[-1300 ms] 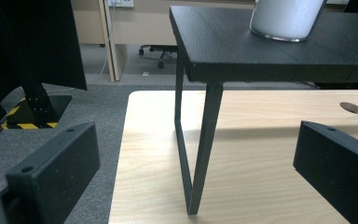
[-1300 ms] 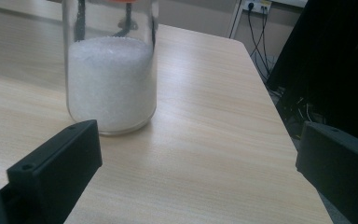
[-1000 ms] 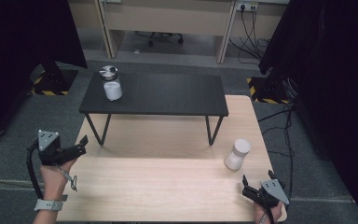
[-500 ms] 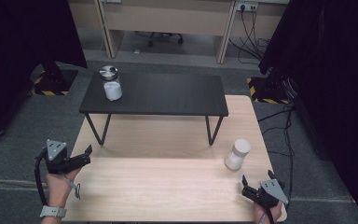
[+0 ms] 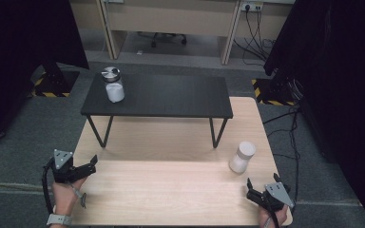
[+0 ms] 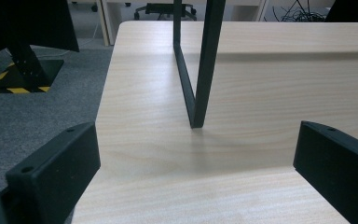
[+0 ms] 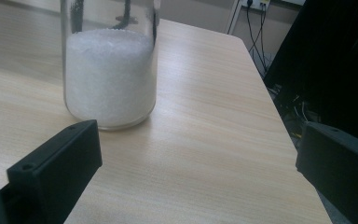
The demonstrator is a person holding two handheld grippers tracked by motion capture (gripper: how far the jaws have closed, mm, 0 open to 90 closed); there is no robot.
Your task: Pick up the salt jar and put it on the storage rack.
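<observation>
Holding both tools low at the near edge of the wooden table (image 5: pixel 171 190), you keep them ready and empty, so that each one can start from its own side. On this table stands a black bench (image 5: pixel 161 97) at the far half, and its leg comes down just in front of your left gripper (image 5: pixel 91 165), whose jaws stand wide apart with nothing between them. On the far left corner of the bench is a jar with a metal lid (image 5: pixel 111 83), well apart from both hands.

Your right gripper (image 5: pixel 261 187) is at the near right corner, and its jaws are also spread wide and hold nothing. The white jar (image 5: pixel 242 156) stands upright on the wood just beyond it, a little to the left of its line. In the right gripper view this jar (image 7: pixel 109 70) is near and off to the left, not between the jaws. I judge that it is the thing you will take first.
</observation>
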